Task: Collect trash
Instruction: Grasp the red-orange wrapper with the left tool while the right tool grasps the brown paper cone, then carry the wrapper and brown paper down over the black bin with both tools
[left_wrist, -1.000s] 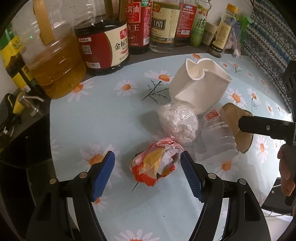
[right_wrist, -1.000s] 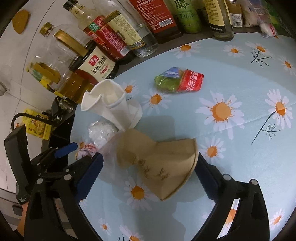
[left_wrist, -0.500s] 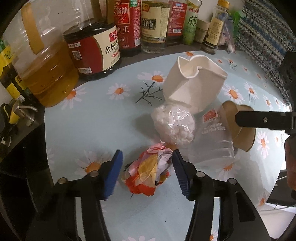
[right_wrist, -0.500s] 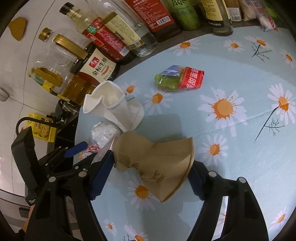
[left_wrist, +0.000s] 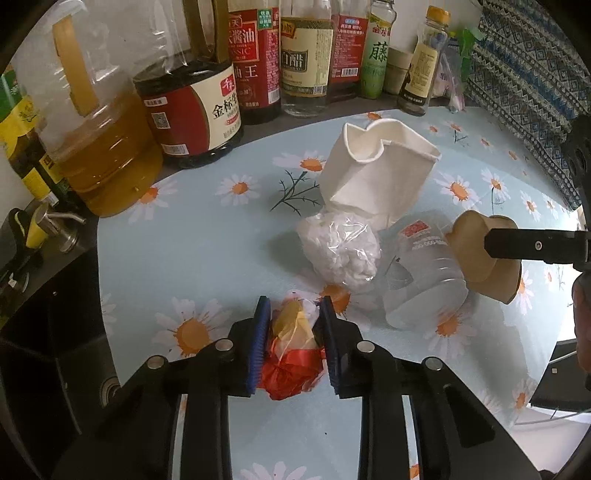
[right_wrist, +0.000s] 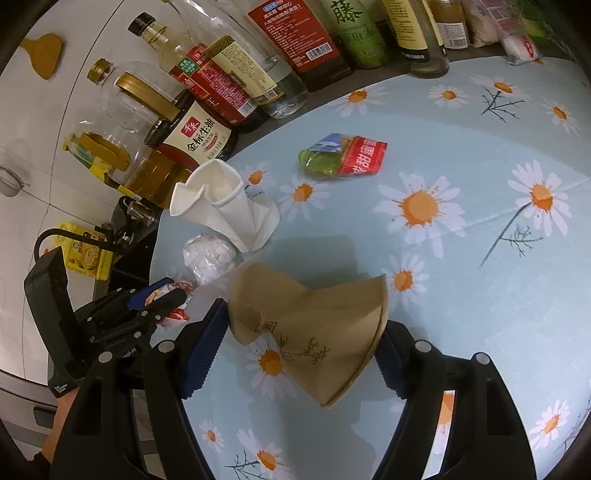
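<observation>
My left gripper (left_wrist: 293, 345) is shut on a crumpled red, yellow and white wrapper (left_wrist: 291, 354) on the daisy tablecloth (left_wrist: 207, 236). My right gripper (right_wrist: 301, 349) is shut on a crushed brown paper cup (right_wrist: 314, 325), which also shows in the left wrist view (left_wrist: 480, 258). A crushed white paper cup (left_wrist: 376, 177), a ball of clear plastic (left_wrist: 341, 251) and a clear plastic bottle (left_wrist: 424, 277) lie between the grippers. A green and red snack packet (right_wrist: 341, 157) lies farther back in the right wrist view.
A row of oil, soy sauce and vinegar bottles (left_wrist: 207, 99) lines the back edge of the table. A big jug of yellow oil (left_wrist: 99, 147) stands at the left. The table's left edge drops to a dark sink area (left_wrist: 44, 236). Patterned fabric (left_wrist: 528, 74) hangs at the right.
My left gripper's jaws have closed from wide open onto the crumpled wrapper. My right gripper's jaws have closed in on the brown cup.
</observation>
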